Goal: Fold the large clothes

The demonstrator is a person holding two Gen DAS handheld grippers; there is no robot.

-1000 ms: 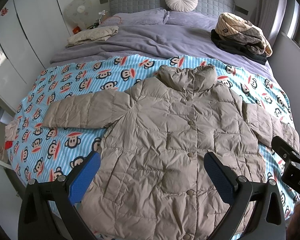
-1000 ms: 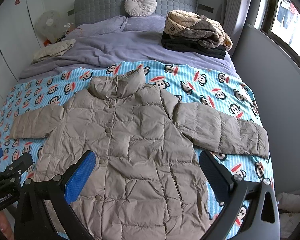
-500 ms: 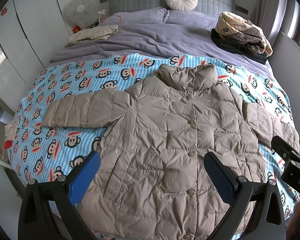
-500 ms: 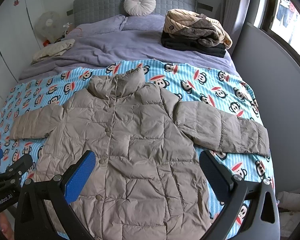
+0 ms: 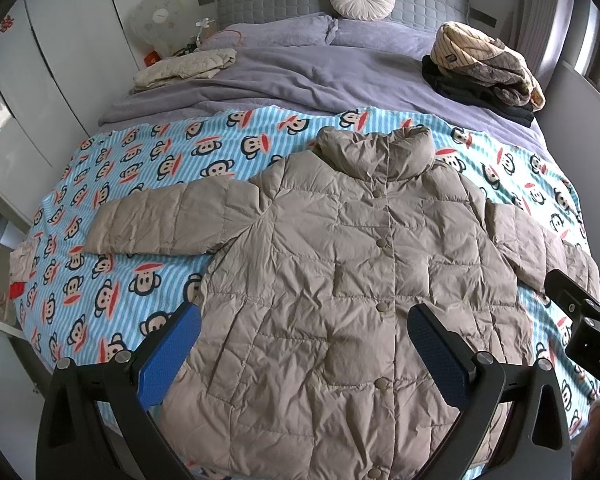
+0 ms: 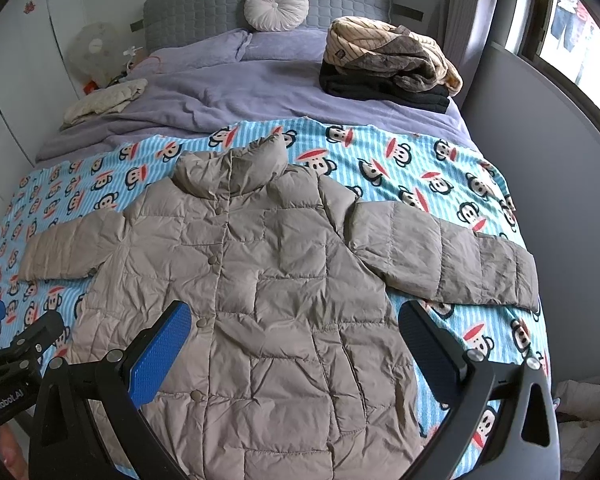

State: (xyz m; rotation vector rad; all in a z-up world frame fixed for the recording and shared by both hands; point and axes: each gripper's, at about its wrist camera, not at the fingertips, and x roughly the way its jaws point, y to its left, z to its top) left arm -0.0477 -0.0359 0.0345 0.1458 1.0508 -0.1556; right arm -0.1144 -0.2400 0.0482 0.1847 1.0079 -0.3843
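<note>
Nothing moved since earlier frame. We hover left gripper and right gripper, both spread wide, empty, above jacket lying flat, sleeves out, ready for folding.

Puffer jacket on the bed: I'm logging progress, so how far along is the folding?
Done: the puffer jacket lies flat, buttoned, face up on the monkey blanket, both sleeves spread. In hand: nothing; the left gripper and right gripper hover open above it. Left: every fold, sleeves first.
</note>
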